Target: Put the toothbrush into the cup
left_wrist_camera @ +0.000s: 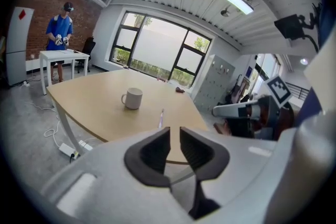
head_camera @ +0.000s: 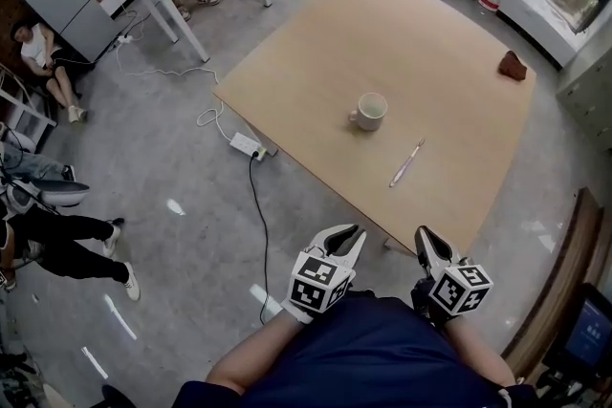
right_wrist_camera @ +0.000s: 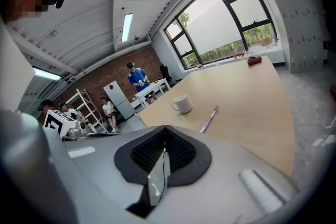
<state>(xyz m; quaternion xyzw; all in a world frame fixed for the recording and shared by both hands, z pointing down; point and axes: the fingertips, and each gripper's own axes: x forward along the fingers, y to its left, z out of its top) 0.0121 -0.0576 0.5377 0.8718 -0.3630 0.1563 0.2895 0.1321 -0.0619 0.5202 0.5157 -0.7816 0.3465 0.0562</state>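
A pale wooden table point(head_camera: 430, 43) with rounded corners and a smooth matt top stands on a polished grey floor. Near its middle sits a white, glazed-looking cup point(head_camera: 369, 111), a squat cylinder with a loop handle turned towards the table's left edge. The toothbrush point(head_camera: 406, 162) lies flat on the bare wood between the cup and the near edge, clearly apart from the cup: a slim, straight stick that shows lilac in the right gripper view, with its head end pointing up the table. At the far right corner rests a small reddish-brown lump point(head_camera: 513, 65), too small to identify.

Both tools hang short of the near table edge, above the person's dark blue top, and touch nothing. The left gripper point(head_camera: 356, 232), a white moulded shell carrying 1 marker cube, has its 2 dark ribbed pads point(left_wrist_camera: 153, 153) a narrow slit apart, and only the table shows through the gap. The right gripper point(head_camera: 422, 234) has its ridged black pads pressed together, tips meeting, with nothing pinched.

A white power strip point(head_camera: 246, 145) and its cable trail across the floor left of the table.
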